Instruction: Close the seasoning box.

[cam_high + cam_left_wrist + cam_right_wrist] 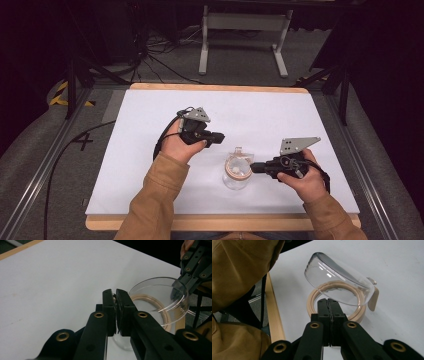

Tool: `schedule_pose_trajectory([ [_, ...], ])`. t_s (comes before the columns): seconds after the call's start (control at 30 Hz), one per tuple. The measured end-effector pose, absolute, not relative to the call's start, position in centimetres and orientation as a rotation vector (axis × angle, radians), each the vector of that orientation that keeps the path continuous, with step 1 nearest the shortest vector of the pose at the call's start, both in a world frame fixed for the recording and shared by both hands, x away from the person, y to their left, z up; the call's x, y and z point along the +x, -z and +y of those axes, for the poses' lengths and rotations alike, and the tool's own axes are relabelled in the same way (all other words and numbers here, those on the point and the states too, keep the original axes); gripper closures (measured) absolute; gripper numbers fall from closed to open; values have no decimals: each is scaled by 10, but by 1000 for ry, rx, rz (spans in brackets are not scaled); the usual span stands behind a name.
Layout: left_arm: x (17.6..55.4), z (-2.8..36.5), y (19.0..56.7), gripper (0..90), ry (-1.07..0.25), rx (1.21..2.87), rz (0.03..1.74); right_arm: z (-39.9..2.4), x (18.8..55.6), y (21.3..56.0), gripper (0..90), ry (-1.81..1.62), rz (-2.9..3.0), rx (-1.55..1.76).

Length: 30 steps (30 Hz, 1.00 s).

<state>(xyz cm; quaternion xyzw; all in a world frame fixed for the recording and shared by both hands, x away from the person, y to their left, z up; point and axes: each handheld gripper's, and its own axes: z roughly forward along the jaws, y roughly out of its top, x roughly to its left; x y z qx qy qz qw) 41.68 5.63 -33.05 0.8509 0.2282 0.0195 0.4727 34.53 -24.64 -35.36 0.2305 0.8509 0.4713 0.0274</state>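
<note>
Lifting: right gripper [256,168] jaws closed on clear lid [337,282], tilting it off jar [236,175] | left gripper [218,137] jaws closed, gripping nothing | counter [150,150] | lid removal looking partly done.

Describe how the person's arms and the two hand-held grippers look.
Both sleeves are tan. Each hand-held gripper, left and right, is black with brass-coloured rivets, carries a grey three-cornered plate on top, and trails a black cable.

Flat white rectangular tabletop [150,150] edged in pale wood, bearing toward its near edge, somewhat right of centre, one clear glass jar with a tan ring-shaped collar [237,171] [160,305] [337,297] and tilted transparent lid.
</note>
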Motion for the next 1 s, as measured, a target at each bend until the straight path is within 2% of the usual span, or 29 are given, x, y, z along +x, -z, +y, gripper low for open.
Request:
schedule_pose_trajectory([
  [1.0,419,60,333,858,-48,2078,579,-245,345,363,900,-1281,2754,720],
])
